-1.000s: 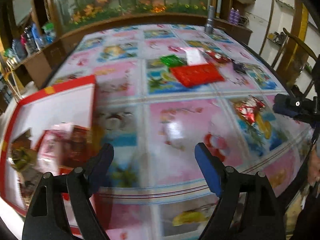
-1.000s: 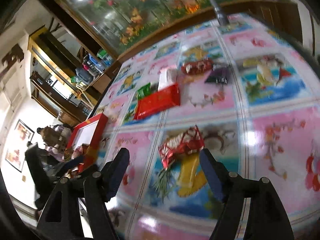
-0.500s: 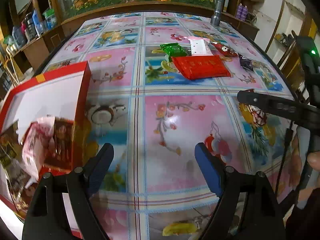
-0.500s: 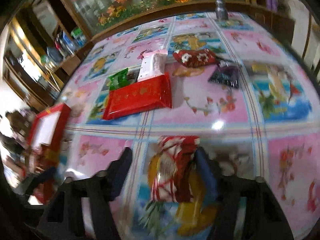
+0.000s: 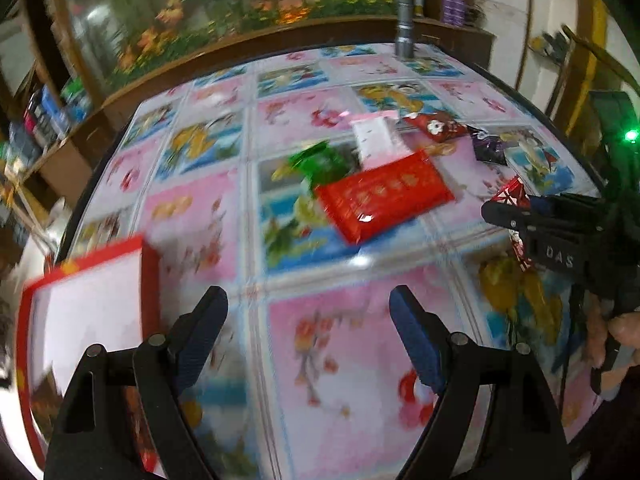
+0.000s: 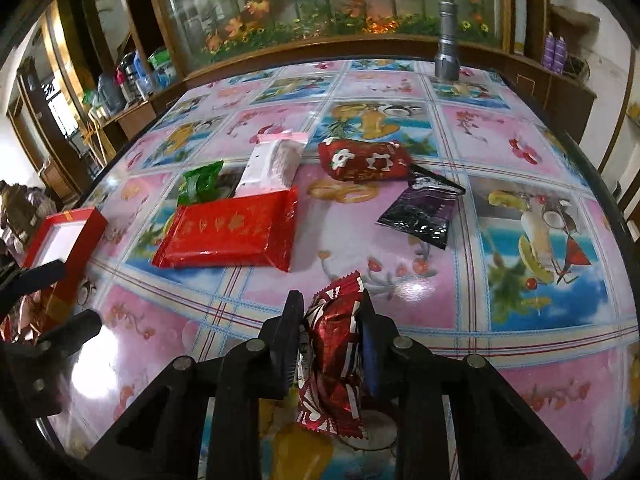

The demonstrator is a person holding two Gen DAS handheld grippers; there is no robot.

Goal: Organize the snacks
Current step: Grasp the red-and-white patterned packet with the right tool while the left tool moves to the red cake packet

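Table mid open; right gripper jaws closing on snack; left gripper wide, empty.

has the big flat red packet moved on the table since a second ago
No. The big flat red packet lies on the same blue tile, with the green packet and white packet at its far edge.

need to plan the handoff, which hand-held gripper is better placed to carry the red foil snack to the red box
Right. The right hand-held gripper is closing with the red foil snack already between its fingers. The left hand-held gripper is open and empty, though nearer the red box.
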